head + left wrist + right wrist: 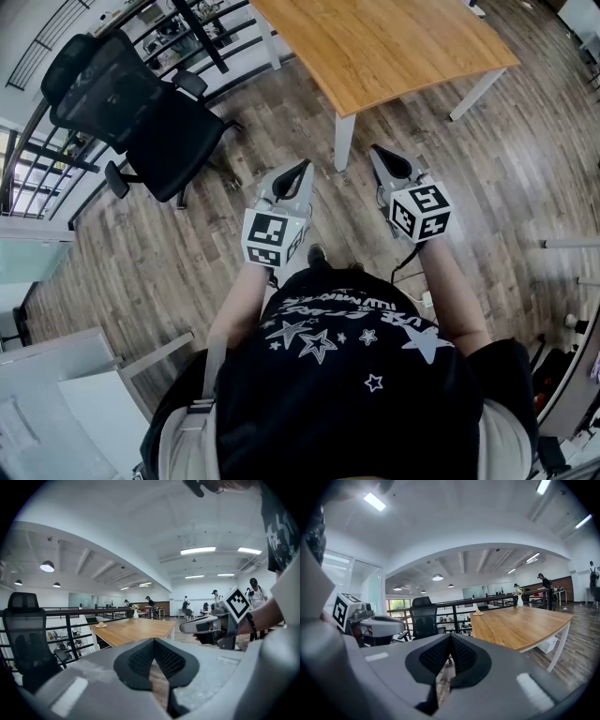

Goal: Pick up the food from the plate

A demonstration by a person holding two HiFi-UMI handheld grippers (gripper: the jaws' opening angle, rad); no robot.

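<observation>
Nearest, head view: black shirt (356, 375) w/ white stars and a line of print too warped to read. Both forearms stretch fwd toward the desk (394, 47), side by side, and each marker cube (270, 236) shows its square codes up top. Left claw (153, 640) is closed, tips together, nothing betw. them. Right claw (450, 637) is the same, closed and empty. Both hang over wood floor (487, 159) just short of the desk's near corner. An office chair (141, 103) stands left of the desk. Only the gripper views show the far end: the food (100, 623), small, round and orange-ish, sits on a white plate (100, 626) at the desk's far corner by the railing (70, 613). A white vase (520, 601) w/ flowers is at the desk's far edge.
</observation>
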